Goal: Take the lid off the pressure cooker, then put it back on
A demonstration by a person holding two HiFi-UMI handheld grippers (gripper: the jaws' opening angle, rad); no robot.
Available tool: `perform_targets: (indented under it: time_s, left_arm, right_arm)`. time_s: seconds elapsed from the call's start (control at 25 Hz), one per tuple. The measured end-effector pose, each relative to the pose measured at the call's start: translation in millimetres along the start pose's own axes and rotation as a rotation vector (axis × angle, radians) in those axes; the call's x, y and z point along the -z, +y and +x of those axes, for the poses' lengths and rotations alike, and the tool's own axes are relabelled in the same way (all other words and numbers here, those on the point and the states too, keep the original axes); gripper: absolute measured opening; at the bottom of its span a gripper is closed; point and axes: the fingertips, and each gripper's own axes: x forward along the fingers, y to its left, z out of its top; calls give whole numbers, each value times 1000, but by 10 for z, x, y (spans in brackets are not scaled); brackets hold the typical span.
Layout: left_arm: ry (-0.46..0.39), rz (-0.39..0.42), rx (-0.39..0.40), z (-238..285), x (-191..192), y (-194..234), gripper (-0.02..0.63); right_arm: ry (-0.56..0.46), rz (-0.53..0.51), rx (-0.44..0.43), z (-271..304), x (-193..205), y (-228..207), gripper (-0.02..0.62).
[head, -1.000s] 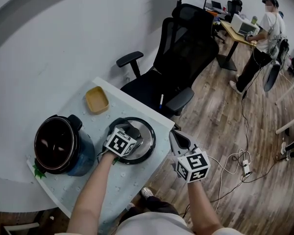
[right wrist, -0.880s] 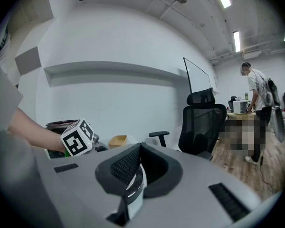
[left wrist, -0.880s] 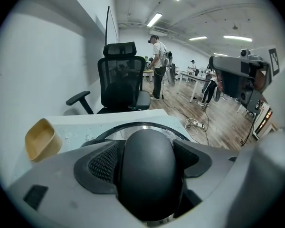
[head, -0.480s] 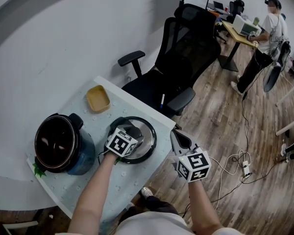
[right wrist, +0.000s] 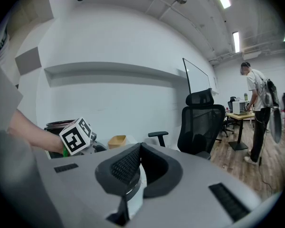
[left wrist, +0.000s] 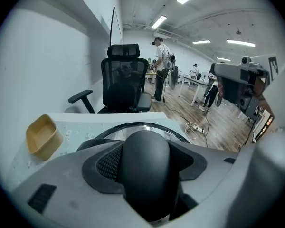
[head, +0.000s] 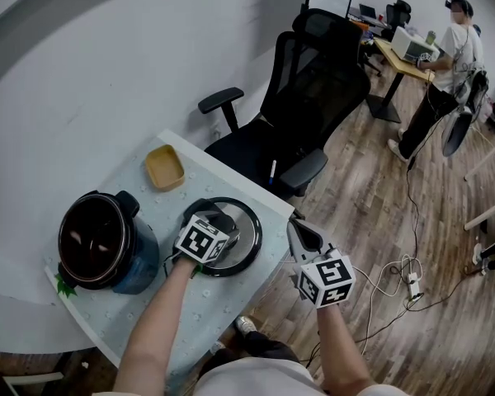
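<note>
We see the round, glossy lid (head: 251, 239) lying flat on the pale desk (head: 136, 308), beside the open black cooker (head: 99, 242). Our left gripper (head: 217, 221) has just closed and pinches its smooth, domed knob (left wrist: 145, 165). Our right gripper (head: 299, 233), pressed together, holds nothing.

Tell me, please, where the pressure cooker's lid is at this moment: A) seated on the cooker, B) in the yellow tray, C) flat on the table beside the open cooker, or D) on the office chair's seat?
C: the lid lies flat on the table just to the right of the pressure cooker, whose dark pot stands uncovered.
</note>
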Motion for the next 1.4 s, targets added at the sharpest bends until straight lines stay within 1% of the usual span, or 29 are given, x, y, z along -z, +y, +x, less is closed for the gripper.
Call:
perform_targets:
  time_s: [0.12, 0.16, 0.36, 0.6, 0.72, 0.84, 0.96, 1.16, 1.4]
  left_arm:
    - [-19, -44, 18, -134, -86, -35, 278]
    - [-27, -39, 18, -192, -136, -49, 278]
    - [-44, 39, -13, -552, -468, -85, 278]
    - [-68, 55, -18, -1166, -1017, -164, 278]
    - [-98, 60, -41, -1482, -1257, -144, 278]
    - [-116, 71, -69, -1752, -1403, -72, 278]
    - [-112, 74, -109, -1976, -1411, 37, 278]
    - [-101, 52, -137, -2285, -1282, 206, 278]
    - [-103, -15, -232, -2795, -1025, 542, 278]
  right_arm:
    - [-8, 3, -3, 0, -25, 0, 2]
    - [-12, 3, -6, 2, -43, 13, 2]
    - [-46, -5, -30, -1, -196, 135, 2]
    - [-102, -15, -55, -36, -439, 297, 2]
    - [-126, -19, -59, -55, -533, 366, 2]
    - [-149, -30, -62, -46, -645, 409, 2]
    - [-164, -43, -76, -30, -735, 490, 2]
    - [-170, -64, -122, 65, -778, 708, 2]
    - [-165, -87, -210, 273, -826, 1126, 2]
